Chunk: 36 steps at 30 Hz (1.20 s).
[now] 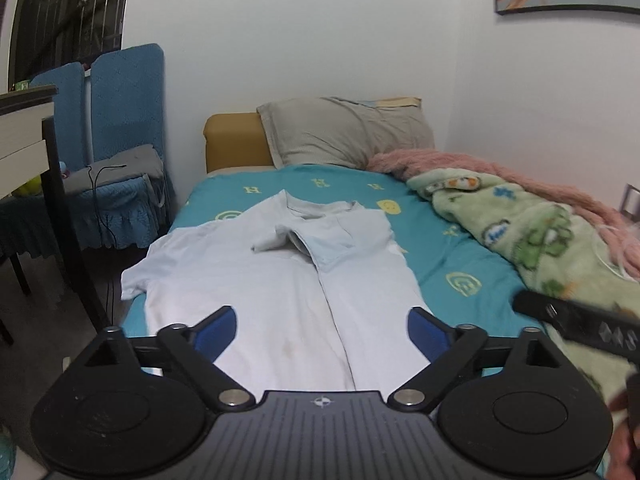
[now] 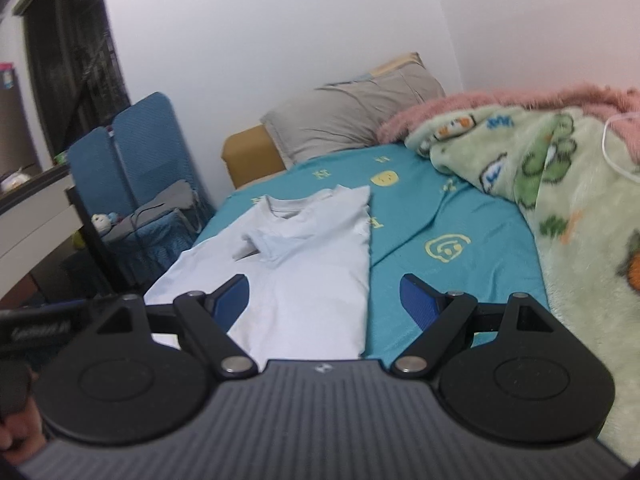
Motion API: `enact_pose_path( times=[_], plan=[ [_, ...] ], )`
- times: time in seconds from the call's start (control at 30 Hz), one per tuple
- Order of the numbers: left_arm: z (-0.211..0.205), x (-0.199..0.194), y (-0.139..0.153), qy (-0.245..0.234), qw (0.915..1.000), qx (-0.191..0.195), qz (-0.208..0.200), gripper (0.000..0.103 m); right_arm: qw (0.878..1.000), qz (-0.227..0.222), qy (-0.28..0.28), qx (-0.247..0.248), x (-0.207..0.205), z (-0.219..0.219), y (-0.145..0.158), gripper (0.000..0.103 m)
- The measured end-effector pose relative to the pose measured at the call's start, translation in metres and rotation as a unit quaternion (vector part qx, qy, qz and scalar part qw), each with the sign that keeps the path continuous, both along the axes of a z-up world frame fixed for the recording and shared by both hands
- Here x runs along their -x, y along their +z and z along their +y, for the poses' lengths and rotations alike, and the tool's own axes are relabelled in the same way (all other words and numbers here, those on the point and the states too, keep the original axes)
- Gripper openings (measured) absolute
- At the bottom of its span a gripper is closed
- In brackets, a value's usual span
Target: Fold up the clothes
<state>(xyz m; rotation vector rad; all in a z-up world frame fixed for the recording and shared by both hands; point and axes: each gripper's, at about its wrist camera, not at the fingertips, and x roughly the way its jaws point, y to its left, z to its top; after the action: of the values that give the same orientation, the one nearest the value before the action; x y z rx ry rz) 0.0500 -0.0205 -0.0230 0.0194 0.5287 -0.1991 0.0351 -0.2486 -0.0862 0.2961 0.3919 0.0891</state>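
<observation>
A pale white-blue T-shirt (image 1: 280,272) lies flat on the teal bed sheet (image 1: 460,264), collar toward the pillow. Its right side is folded over the middle, with the right sleeve lying across the chest; the left sleeve (image 1: 136,280) is spread out at the bed's left edge. My left gripper (image 1: 322,320) is open and empty above the shirt's hem. My right gripper (image 2: 325,292) is open and empty above the shirt's (image 2: 288,264) folded right edge. The right gripper's body also shows at the right of the left wrist view (image 1: 580,320).
A grey pillow (image 1: 344,132) lies at the head of the bed. A green cartoon blanket (image 1: 540,236) and a pink fuzzy blanket (image 1: 480,164) are piled on the right. A blue-covered chair (image 1: 124,160) and a desk (image 1: 28,128) stand left of the bed.
</observation>
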Motion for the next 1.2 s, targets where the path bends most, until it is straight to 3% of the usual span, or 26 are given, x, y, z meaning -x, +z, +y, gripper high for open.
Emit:
enact_pose_path(
  times=[0.13,0.27,0.43,1.07,1.2],
  plan=[
    [0.004,0.039,0.001,-0.009,0.9999,0.002,-0.014,0.103,1.000,-0.015,0.016,0.020,0.025,0.011,0.014,0.084],
    [0.012,0.052,0.006,0.004,0.9996,0.011,-0.024,0.103,0.999,-0.021,0.020,0.036,0.039,0.016,0.019,0.084],
    [0.023,0.054,0.013,0.017,0.9991,0.024,-0.030,0.103,0.998,-0.020,0.020,0.056,0.042,0.024,0.018,0.084],
    [0.035,0.046,0.016,0.024,0.9995,0.015,-0.015,0.103,0.995,0.005,0.015,0.094,0.037,0.038,0.005,0.084],
    [0.045,0.042,0.021,0.051,0.9984,0.020,-0.013,0.103,0.996,0.019,0.013,0.091,0.031,0.036,0.003,0.084]
  ],
)
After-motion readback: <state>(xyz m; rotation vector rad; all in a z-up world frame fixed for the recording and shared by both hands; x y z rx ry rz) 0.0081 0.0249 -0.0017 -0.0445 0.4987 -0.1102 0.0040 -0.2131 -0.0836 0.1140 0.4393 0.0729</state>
